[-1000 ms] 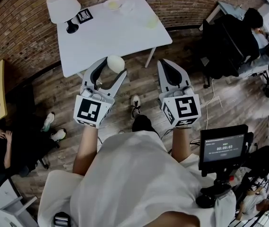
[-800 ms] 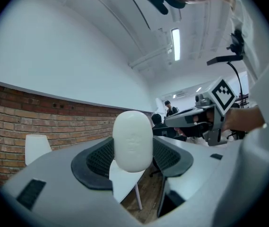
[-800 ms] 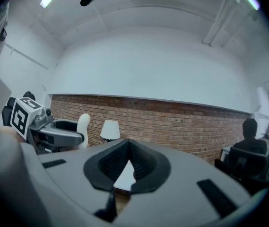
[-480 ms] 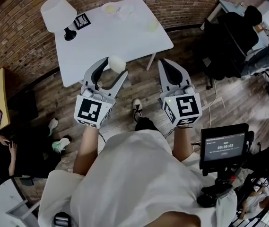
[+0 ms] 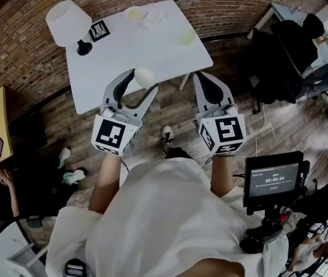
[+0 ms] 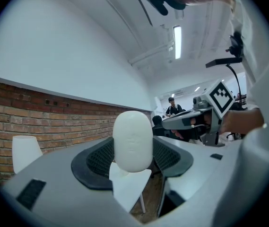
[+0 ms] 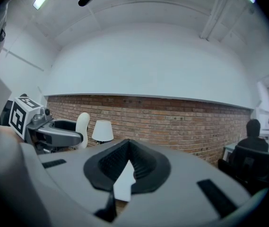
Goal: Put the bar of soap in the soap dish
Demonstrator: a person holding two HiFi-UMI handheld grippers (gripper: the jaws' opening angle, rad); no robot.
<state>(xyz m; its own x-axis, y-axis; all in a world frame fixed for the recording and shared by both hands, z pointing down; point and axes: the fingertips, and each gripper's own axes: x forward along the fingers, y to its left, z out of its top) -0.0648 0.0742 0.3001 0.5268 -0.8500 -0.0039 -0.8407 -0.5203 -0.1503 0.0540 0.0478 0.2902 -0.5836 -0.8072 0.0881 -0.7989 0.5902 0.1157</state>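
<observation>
Soap (image 5: pixel 144 77) is sitting clamped upright between the jaws of the left hand-held gripper (image 5: pixel 141 81), held in the air over the near edge of the white surface (image 5: pixel 152 51). In the left gripper view both pads are pressing on its sides and its rounded top is sticking out past the tips. Right hand-held gripper (image 5: pixel 202 77) is hovering just beside the left one, jaws together with nothing between them. Lamp (image 5: pixel 68 21) is standing at the surface's far left corner with a marker card (image 5: pixel 98 30) next to it. A few small pale items are lying along the far edge; too small to tell which one is the dish
</observation>
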